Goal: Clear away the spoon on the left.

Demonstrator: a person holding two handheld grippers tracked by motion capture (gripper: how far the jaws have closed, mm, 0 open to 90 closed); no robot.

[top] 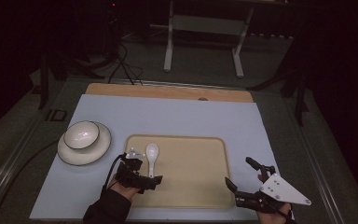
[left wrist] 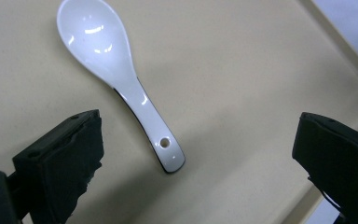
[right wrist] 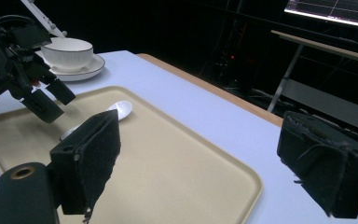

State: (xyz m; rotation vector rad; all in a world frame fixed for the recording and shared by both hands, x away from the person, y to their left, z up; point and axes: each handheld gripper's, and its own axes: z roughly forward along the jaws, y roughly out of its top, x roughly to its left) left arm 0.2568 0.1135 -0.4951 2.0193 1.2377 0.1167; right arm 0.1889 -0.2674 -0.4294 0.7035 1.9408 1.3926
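Note:
A white ceramic spoon (top: 152,156) (left wrist: 121,79) lies on the left part of a beige tray (top: 191,168) (left wrist: 242,70), bowl end away from me. My left gripper (top: 142,170) (left wrist: 196,140) hovers over the handle end with its jaws wide apart, and the pads touch nothing. The right gripper view also shows the spoon (right wrist: 121,108) and the left gripper (right wrist: 53,100) above the tray (right wrist: 168,158). My right gripper (top: 242,173) (right wrist: 200,154) stands open at the tray's right front corner, holding nothing.
A white bowl (top: 81,134) (right wrist: 67,51) with a dark rim sits on a white plate (top: 86,154) (right wrist: 93,69) left of the tray. A pale blue mat (top: 177,116) covers the table, with a wooden strip (top: 168,91) at its far edge.

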